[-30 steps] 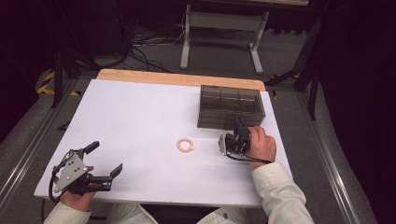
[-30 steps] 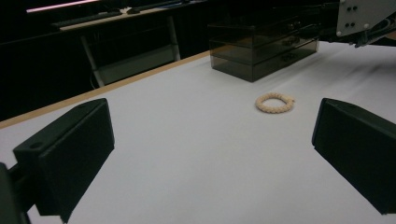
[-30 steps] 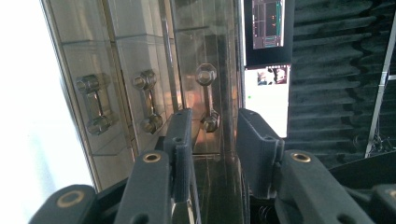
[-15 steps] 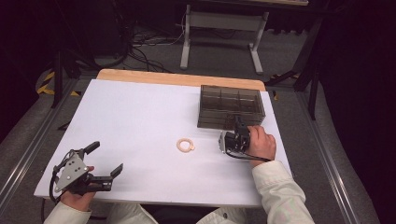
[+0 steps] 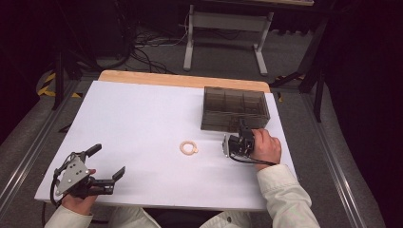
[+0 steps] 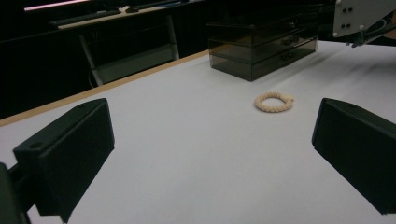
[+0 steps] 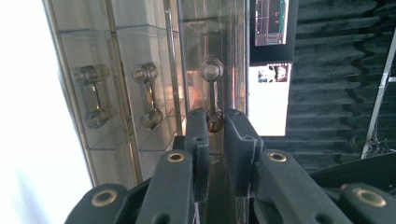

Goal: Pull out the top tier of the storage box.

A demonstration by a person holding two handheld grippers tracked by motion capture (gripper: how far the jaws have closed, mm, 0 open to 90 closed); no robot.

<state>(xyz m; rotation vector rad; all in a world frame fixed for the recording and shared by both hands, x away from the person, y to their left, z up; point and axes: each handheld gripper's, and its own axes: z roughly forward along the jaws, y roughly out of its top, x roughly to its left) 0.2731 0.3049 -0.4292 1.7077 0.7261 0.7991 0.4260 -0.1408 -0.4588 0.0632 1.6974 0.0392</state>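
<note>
- Your right gripper (image 5: 244, 129), right of centre in the high view, has its jaws narrowed around a drawer handle (image 7: 213, 95) of the smoky box (image 5: 234, 108) (gripped or not, I cannot tell).
- Your left gripper (image 5: 105, 161), lower left, gapes wide.
- The beaded ring (image 5: 188, 147) lies mid-frame on the white table (image 5: 142, 114).

Smoky clear drawer box (image 5: 235, 109) upright at table's far right; three drawers with dumbbell-shaped handles (image 7: 212, 93), one handle between the right gripper's (image 7: 215, 140) near-closed jaws; beige beaded ring (image 5: 188, 147) flat mid-table, apart from box.
</note>
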